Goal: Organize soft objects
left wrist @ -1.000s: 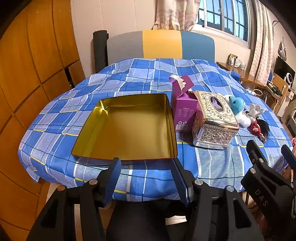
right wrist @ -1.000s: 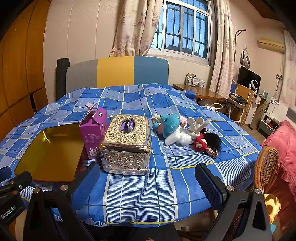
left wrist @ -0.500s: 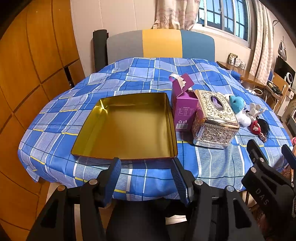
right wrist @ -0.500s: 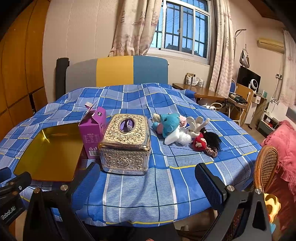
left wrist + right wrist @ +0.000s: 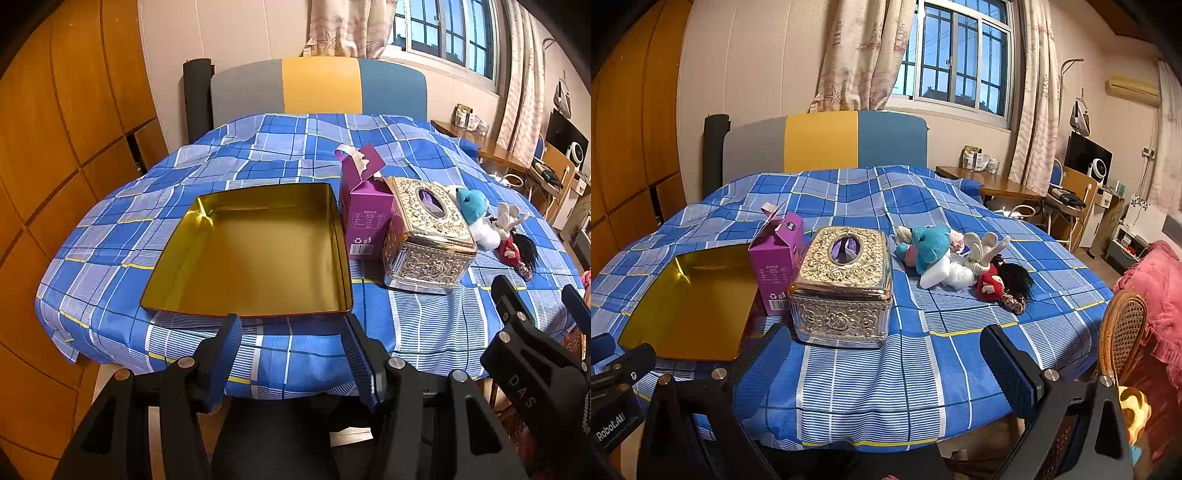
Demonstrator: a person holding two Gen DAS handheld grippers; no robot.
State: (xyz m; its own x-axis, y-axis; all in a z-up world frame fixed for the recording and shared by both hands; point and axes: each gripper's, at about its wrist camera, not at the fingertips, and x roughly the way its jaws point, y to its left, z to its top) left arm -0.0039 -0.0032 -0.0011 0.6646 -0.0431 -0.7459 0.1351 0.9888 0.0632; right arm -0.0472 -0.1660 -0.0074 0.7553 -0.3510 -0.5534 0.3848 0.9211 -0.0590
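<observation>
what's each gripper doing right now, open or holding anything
Left gripper: open, holding nothing, at the table's near edge just short of the gold tray.
Right gripper: open, holding nothing, short of the tissue box.

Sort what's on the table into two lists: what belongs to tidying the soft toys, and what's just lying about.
For the job:
- blue plush toy
- white bunny plush
- red doll with black hair
- gold tray, with nothing in it

Lying about:
- purple carton
- ornate tissue box
</observation>
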